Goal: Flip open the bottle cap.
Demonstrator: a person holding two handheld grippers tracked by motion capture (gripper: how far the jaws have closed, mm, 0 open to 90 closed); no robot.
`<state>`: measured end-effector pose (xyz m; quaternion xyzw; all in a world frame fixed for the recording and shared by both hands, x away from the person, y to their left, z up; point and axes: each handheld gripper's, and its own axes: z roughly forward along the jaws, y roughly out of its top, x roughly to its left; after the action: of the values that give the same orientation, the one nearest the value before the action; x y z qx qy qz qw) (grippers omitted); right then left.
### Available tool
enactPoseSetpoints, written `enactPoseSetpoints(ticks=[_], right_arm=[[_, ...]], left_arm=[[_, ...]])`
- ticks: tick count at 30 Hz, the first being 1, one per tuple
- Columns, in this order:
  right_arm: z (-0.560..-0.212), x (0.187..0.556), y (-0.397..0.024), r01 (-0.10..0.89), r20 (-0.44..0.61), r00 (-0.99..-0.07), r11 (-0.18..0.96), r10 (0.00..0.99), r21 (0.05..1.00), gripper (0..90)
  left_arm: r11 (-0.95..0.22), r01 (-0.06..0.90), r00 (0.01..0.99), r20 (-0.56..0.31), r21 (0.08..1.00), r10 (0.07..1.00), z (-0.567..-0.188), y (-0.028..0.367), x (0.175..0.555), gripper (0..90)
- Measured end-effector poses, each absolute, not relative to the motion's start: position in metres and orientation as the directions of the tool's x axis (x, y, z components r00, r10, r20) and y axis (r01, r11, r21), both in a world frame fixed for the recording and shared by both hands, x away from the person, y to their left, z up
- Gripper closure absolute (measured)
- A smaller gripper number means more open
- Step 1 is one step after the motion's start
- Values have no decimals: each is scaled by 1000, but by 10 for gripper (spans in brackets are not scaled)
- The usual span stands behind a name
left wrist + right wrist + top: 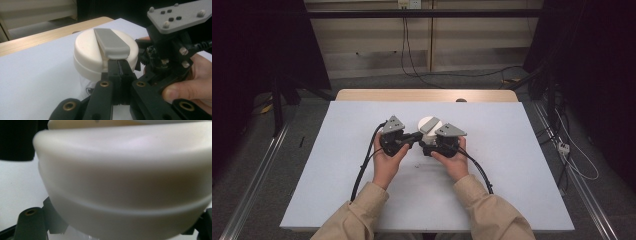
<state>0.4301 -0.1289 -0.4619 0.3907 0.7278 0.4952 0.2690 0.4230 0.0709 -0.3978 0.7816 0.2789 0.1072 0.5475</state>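
High view: a dim room with dark curtains and trailing cables surrounds a white tabletop (pixel 337 165), and the cream-lidded jar (pixel 428 123) stands near its middle, the landmark for the rest. The left tool (pixel 416 135) comes in from the jar's left, its tip just at the jar's near side. The right tool (pixel 430 145) sits at the jar's near right, pressed close to it. Both hands (pixel 387 160) hold steady on the tool bodies.

Left gripper view: the left tool's jaws stand together with nothing between them, their tip just beneath the end of the grey handle bar (pixel 110 43) that crosses the lid (pixel 87 52). The risk here, as I judge it, is that a closed tip pushing up or sideways on that bar slides off, or tips the jar instead of turning the lid.

Right gripper view: the lid's wall (pixel 125 185) looms right in front, with a jaw on either side low down, seemingly clamped on the clear body beneath the lid. If that hold is narrow or slack, the jar may spin with the lid or slip out and roll across the tabletop.
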Motion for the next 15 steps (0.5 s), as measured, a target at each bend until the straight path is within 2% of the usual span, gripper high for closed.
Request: enactPoseSetpoints(ticks=[15], right_arm=[[-462,430,-129,304,-4,-550,205,835,930,188]], left_arm=[[-244,311,821,-130,919,556,-385,65,429,900]])
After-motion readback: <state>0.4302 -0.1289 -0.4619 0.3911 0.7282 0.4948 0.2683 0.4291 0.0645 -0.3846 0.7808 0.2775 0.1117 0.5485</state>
